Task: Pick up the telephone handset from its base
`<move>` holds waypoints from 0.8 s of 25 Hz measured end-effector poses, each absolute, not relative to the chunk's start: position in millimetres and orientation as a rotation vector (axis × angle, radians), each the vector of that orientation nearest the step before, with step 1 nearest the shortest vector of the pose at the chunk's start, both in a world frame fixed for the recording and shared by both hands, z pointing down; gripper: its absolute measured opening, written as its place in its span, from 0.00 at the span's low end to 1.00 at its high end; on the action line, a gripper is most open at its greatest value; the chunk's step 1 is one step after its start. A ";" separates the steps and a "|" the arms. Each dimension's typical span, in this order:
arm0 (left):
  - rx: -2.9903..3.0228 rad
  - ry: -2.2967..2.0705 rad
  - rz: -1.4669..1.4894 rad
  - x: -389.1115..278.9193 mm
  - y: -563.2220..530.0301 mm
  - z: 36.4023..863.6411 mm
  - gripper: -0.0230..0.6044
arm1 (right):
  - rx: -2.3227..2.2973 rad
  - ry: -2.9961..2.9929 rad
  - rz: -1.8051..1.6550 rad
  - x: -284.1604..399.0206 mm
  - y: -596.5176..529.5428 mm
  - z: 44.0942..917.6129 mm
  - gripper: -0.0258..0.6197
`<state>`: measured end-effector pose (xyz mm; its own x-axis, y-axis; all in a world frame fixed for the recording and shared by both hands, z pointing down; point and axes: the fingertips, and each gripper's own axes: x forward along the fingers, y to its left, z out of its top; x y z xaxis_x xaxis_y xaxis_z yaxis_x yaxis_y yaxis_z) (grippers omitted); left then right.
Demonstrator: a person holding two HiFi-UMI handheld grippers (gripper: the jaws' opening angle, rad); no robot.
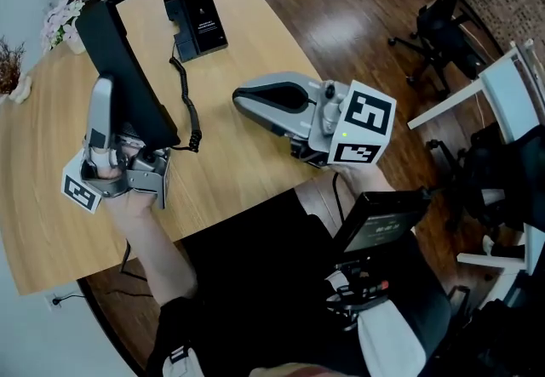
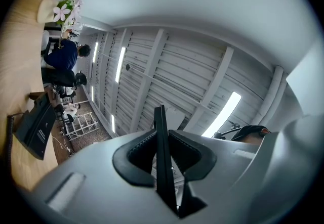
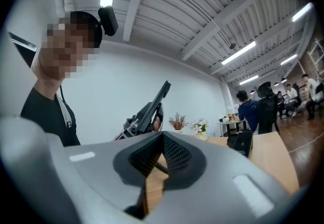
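The black telephone handset [image 1: 119, 69] is up off the wooden table [image 1: 247, 171], tilted, with my left gripper [image 1: 119, 103] shut on its lower half. In the left gripper view the handset [image 2: 161, 152] shows as a thin black slab pinched between the pads, pointing at the ceiling. Its coiled cord [image 1: 186, 103] hangs down and runs back to the black telephone base [image 1: 197, 22] at the table's far side. My right gripper [image 1: 240, 97] hovers level over the table's middle, right of the cord, shut with nothing between its jaws. The right gripper view also shows the raised handset [image 3: 154, 102] and the base [image 3: 240, 142].
A small vase of pale flowers [image 1: 64, 18] stands at the table's far left corner. Black office chairs [image 1: 438, 22] and a white desk [image 1: 511, 86] stand on the wooden floor to the right. The table's near edge runs just in front of the person's body.
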<state>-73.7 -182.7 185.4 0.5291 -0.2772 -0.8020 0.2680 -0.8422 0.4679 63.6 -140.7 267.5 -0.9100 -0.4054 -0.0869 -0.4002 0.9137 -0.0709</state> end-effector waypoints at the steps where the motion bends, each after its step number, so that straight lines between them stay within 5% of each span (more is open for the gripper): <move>1: 2.219 -0.008 -1.298 -73.4 -183.6 186.4 0.16 | -0.629 2.977 -0.069 63.6 -140.6 267.7 0.04; 20: 2.187 -0.068 -1.249 -68.7 -203.5 206.0 0.16 | -0.653 2.972 -0.069 70.4 -143.9 276.0 0.04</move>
<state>-68.7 -203.5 206.0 0.5534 -0.3317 -0.7640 0.2462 -0.8111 0.5306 70.4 -143.9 276.0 -0.9033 -0.4203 -0.0856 -0.4159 0.9071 -0.0653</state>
